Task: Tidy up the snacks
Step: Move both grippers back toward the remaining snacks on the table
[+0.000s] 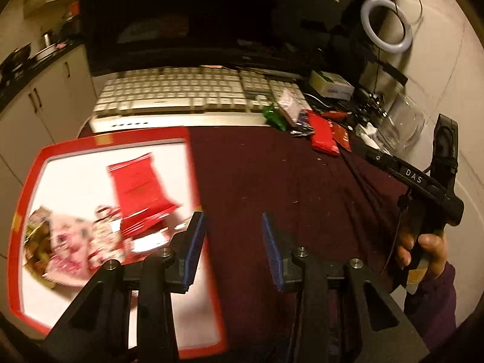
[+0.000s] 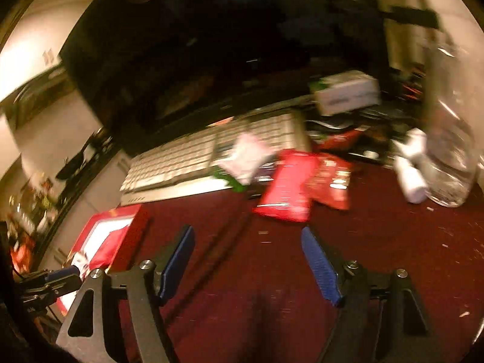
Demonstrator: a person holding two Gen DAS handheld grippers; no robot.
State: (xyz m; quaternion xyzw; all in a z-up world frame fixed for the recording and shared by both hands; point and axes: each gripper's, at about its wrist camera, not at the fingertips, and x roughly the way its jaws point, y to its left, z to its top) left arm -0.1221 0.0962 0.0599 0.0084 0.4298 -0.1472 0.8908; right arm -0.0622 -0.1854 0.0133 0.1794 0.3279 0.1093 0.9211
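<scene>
A red-rimmed white tray point(image 1: 193, 163) lies at the left of the dark red cloth; it holds a red snack packet point(image 1: 140, 192) and several small wrapped snacks point(image 1: 75, 239). My left gripper point(image 1: 233, 233) is open and empty over the tray's right rim. A pile of loose snacks lies by the keyboard: a red packet point(image 2: 286, 186), a darker red one point(image 2: 332, 181), a white one point(image 2: 246, 157) and a green one point(image 2: 230, 178). My right gripper point(image 2: 248, 251) is open and empty, just in front of that pile. The tray also shows in the right wrist view point(image 2: 133, 236).
A white keyboard point(image 1: 181, 93) and a dark monitor point(image 1: 196, 18) stand behind the cloth. A clear glass jar point(image 2: 450, 151), a white bottle point(image 2: 411, 178) and a small box point(image 2: 348, 93) stand at the right. A ring light point(image 1: 387, 25) stands at the back right.
</scene>
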